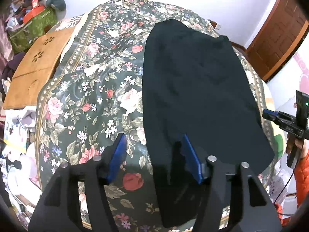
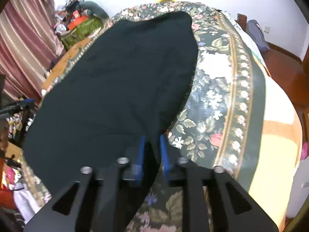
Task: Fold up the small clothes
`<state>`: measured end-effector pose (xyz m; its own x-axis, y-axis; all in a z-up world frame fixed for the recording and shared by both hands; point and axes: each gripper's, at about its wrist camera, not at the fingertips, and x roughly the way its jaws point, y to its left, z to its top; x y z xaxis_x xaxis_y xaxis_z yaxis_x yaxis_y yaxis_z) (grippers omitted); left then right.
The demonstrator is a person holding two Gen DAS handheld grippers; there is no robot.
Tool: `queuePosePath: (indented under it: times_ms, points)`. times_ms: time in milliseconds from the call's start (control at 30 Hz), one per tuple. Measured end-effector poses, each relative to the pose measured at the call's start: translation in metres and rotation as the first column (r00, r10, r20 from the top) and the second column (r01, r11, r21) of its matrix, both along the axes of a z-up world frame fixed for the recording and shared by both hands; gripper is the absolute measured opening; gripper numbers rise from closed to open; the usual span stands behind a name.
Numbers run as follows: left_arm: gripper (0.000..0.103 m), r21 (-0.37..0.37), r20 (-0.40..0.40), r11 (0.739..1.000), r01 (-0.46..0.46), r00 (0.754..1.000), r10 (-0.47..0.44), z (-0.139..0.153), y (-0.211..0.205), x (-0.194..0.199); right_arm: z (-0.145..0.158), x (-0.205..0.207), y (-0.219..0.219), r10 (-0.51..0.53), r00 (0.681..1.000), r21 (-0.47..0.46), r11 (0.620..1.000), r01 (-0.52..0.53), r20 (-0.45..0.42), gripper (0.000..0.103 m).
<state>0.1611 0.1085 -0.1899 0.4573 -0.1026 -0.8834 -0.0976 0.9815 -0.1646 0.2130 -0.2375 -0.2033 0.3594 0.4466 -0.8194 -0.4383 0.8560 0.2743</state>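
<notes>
Floral fabric, dark green with pink and red roses and a gold patterned border, covers a bed (image 1: 92, 81) that fills most of both wrist views. On it lies a dark, nearly black garment (image 1: 197, 89), spread fairly flat and running lengthwise away from the cameras, toward the right side of the bed in the left wrist view. The left gripper (image 1: 152, 154) sits low in its own view with its blue-padded fingers (image 1: 118, 154) spread wide apart; one pad is over the bare floral cover and the other is over the near left edge of the garment, and nothing is held between them. The right gripper (image 2: 152, 154) has its two blue pads drawn close together, with a narrow fold of the garment's near edge pinched between them. In the right wrist view the garment (image 2: 115, 81) takes up the left and centre, with the floral cover (image 2: 222, 96) showing to its right. In the left wrist view, the right gripper's black body (image 1: 289, 123) appears at the far right edge, held by a hand in an orange sleeve (image 1: 301, 166). Beside the bed, on the left, stands a wooden board with flower-shaped cut-outs (image 1: 36, 63), and behind it a green box piled with clutter (image 1: 30, 25). Pink striped curtains (image 2: 23, 38) hang at the left of the right wrist view, and a brown wooden door (image 1: 278, 31) shows at upper right in the left wrist view.
</notes>
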Motion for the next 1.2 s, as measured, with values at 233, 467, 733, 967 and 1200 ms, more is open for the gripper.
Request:
queuePosePath:
  times_ms: [233, 467, 733, 967, 1200]
  points:
    - [0.074, -0.080, -0.082, 0.996, 0.036, 0.996, -0.043, -0.015, -0.017, -0.009, 0.009, -0.027, -0.002, 0.015, 1.000, 0.033, 0.999, -0.014, -0.010, 0.070]
    - [0.081, -0.098, -0.092, 0.990, 0.098, 0.990, -0.107, -0.024, -0.048, -0.013, -0.027, -0.045, 0.006, 0.058, 0.991, 0.046, 0.998, -0.053, -0.120, 0.070]
    - [0.072, -0.105, -0.050, 0.984, 0.144, 0.987, -0.150, -0.027, -0.069, -0.003, -0.031, -0.049, 0.015, 0.078, 0.988, 0.137, 0.989, -0.059, -0.134, 0.050]
    - [0.010, -0.096, -0.021, 0.981, 0.167, 0.985, -0.170, -0.018, -0.071, 0.001, -0.017, -0.041, 0.040, 0.140, 0.986, 0.155, 0.980, -0.125, -0.089, 0.006]
    - [0.010, -0.126, 0.041, 0.974, 0.189, 0.982, -0.185, 0.014, -0.067, 0.013, 0.025, -0.026, 0.036, 0.153, 0.988, 0.171, 0.973, -0.156, 0.031, 0.005]
